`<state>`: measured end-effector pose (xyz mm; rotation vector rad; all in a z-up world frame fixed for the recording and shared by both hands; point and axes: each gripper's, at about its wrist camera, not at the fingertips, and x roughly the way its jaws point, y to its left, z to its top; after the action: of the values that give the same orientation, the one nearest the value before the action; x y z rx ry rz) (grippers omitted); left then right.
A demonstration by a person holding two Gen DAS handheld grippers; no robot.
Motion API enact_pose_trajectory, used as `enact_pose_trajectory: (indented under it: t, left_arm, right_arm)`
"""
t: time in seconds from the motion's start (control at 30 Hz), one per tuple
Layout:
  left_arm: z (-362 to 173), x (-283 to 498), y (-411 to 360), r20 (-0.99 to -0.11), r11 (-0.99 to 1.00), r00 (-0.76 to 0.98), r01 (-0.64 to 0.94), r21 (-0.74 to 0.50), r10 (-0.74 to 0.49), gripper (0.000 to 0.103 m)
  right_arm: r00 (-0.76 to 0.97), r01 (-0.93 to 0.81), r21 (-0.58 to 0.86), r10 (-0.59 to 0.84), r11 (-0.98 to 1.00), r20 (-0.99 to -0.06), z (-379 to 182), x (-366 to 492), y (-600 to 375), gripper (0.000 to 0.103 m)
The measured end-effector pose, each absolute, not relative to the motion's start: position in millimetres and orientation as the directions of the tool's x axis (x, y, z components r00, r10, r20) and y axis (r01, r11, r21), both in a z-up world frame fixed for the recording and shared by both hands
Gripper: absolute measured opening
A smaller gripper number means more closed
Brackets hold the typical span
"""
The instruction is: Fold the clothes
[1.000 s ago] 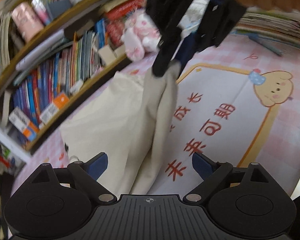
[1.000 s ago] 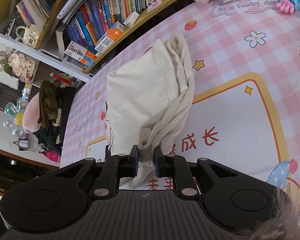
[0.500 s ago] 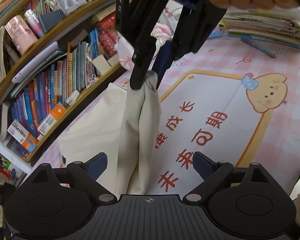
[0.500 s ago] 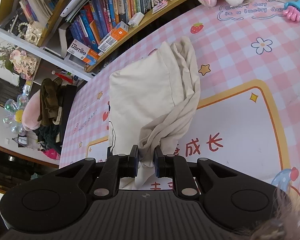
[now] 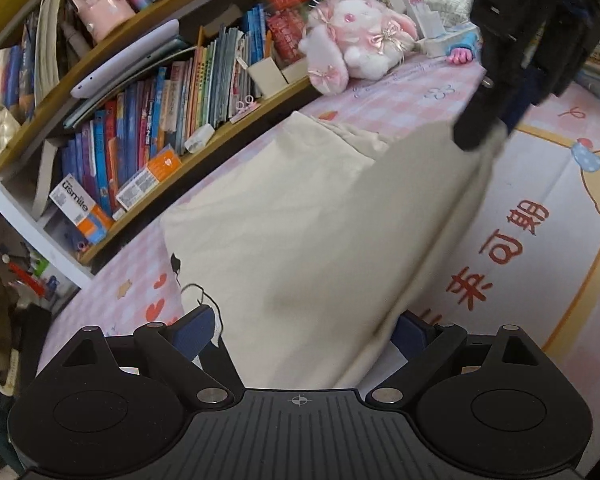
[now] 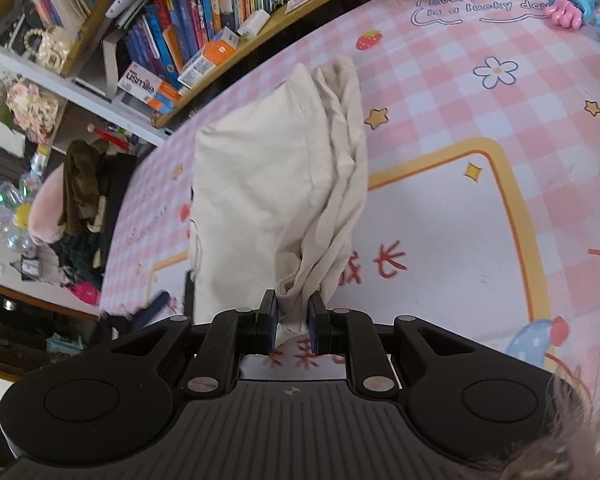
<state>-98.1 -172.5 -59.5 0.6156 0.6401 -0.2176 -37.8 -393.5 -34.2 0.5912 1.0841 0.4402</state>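
Cream garment (image 6: 260,176): lying on the pink checked mat (image 6: 440,92), long axis running away toward the bookshelf (image 6: 204,28); near corner lifted. Right gripper (image 6: 292,320): clamping that bunched corner, so it is the nearer tool. Left gripper (image 5: 304,332): fingers standing wide apart, cloth draping between them unpinched; the garment is stretching ahead of it.
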Motion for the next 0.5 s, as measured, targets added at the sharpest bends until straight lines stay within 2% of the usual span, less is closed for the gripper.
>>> enact_pose_trajectory:
  t: [0.1,0.13,0.17,0.27,0.33,0.5]
  left_arm:
    - [-57.6,-96.5,-172.8,-0.611,0.792,0.792,0.378,0.479,-0.009,0.094]
    - [-56.9,-95.9,-172.9,-0.609,0.79,0.793,0.38,0.481,-0.011,0.094]
    - [-56.0,-96.0,-173.4,-0.608,0.789,0.794,0.382,0.481,-0.014,0.094]
    - [-52.3,-92.9,-173.3,-0.605,0.788,0.796,0.385,0.48,-0.02,0.094]
    - [-49.7,-90.4,-171.7,-0.61,0.793,0.792,0.389,0.47,-0.027,0.094]
    - [-43.4,-83.0,-167.6,-0.63,0.81,0.775,0.398,0.43,-0.047,0.094]
  right_arm:
    - [0.417,-0.115,0.568,0.559,0.815,-0.717,-30.7,-44.2,-391.9,0.023]
    - [0.427,-0.153,0.523,0.534,0.838,-0.73,-27.9,-47.6,-390.1,0.03]
    - [0.436,-0.209,0.465,0.508,0.86,-0.743,-25.3,-52.1,-387.5,0.041]
    - [0.46,-0.392,0.274,0.445,0.878,-0.769,-20.7,-67.7,-376.8,0.057]
    - [0.466,-0.529,0.135,0.42,0.838,-0.778,-21.5,-80.6,-366.2,0.07]
    - [0.491,-0.779,-0.194,0.388,0.596,-0.78,-28.2,-113.4,-337.0,0.084]
